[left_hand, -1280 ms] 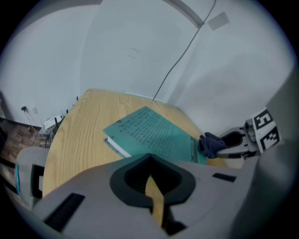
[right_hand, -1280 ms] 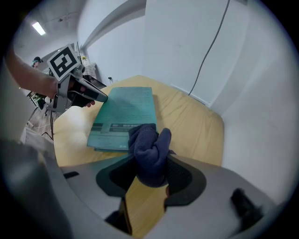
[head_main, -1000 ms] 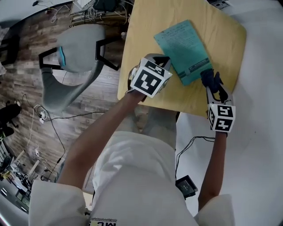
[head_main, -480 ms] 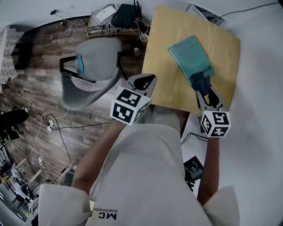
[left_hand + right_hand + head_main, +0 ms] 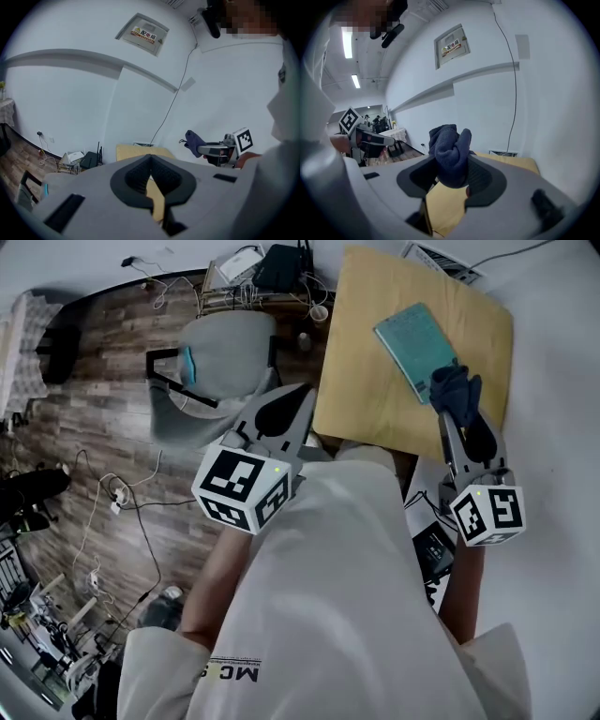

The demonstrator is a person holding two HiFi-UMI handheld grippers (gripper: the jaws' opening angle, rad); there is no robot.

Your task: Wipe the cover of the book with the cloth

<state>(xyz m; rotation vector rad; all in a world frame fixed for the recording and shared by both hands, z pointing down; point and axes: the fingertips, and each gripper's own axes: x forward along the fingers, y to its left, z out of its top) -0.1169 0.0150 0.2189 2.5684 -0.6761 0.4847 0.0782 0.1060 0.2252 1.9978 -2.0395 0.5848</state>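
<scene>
A teal book [image 5: 415, 337] lies flat on the yellow table [image 5: 366, 390], toward its far right part. My right gripper [image 5: 457, 407] is shut on a bunched dark blue cloth [image 5: 453, 382], held in the air by the book's near corner; I cannot tell whether cloth and cover touch. In the right gripper view the cloth [image 5: 450, 150] bulges up between the jaws. My left gripper [image 5: 305, 388] is raised off the table's left edge, shut with nothing in it. The left gripper view shows its tips meeting [image 5: 150, 157] and the cloth [image 5: 194, 140] off to the right.
A grey chair [image 5: 220, 362] stands on the wood floor left of the table. A router and cables [image 5: 272, 268] lie beyond it. A printed sheet [image 5: 441, 261] sits past the table's far edge. A black device [image 5: 433, 545] lies by my right arm.
Both grippers have drawn back toward my body. The left one left the table's near edge and moved left. The cloth stayed in the right gripper near the book's corner.
</scene>
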